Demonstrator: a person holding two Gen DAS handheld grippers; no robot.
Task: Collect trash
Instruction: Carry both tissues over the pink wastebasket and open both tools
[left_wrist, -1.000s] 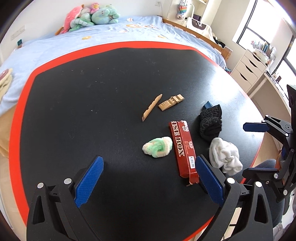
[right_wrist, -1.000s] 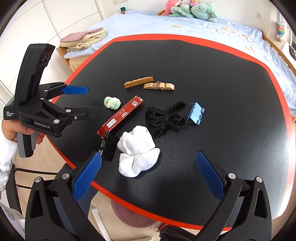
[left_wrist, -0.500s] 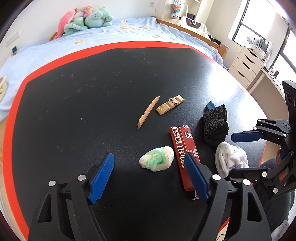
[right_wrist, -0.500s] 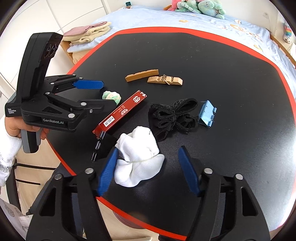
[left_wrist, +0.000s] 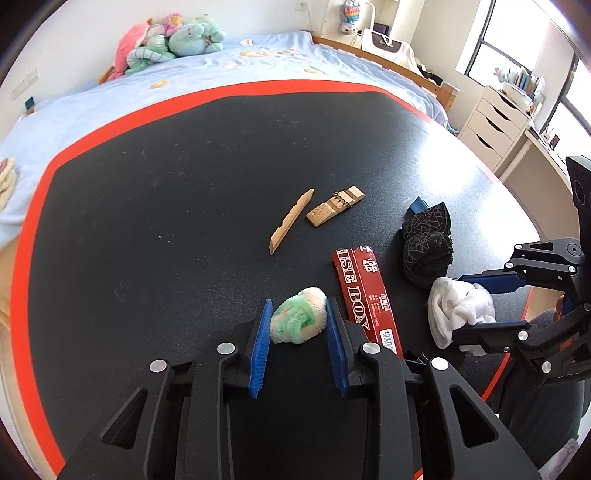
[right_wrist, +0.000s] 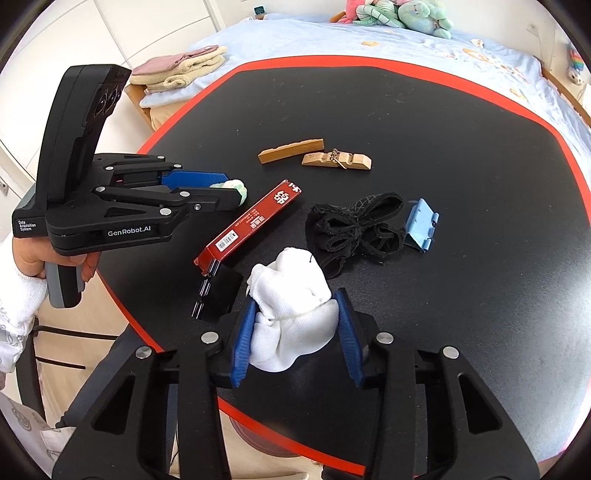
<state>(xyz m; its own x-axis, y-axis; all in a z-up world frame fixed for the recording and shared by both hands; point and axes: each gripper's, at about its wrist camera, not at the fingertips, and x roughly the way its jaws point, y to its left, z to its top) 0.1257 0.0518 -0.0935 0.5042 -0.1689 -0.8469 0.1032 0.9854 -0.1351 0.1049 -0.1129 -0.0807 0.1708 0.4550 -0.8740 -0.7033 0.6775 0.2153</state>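
Note:
My left gripper (left_wrist: 298, 321) is shut on a green and white fluffy ball (left_wrist: 299, 320) on the black table (left_wrist: 166, 221); it also shows in the right wrist view (right_wrist: 232, 190). My right gripper (right_wrist: 295, 325) is shut on a white crumpled cloth (right_wrist: 291, 314) near the table's front edge; the cloth also shows in the left wrist view (left_wrist: 458, 306). A red box (left_wrist: 364, 291) lies between the two, seen too in the right wrist view (right_wrist: 251, 225).
Two wooden pieces (left_wrist: 291, 221) (left_wrist: 334, 211) lie further in. A black net bundle (right_wrist: 354, 229) and a blue clip (right_wrist: 421, 225) lie right of the box. A black binder clip (right_wrist: 214, 291) lies at the box's near end. A bed (left_wrist: 184, 74) is behind the table.
Both grippers have moved forward and closed: the left around the fluffy ball, the right around the white cloth. Both were wide open a second ago.

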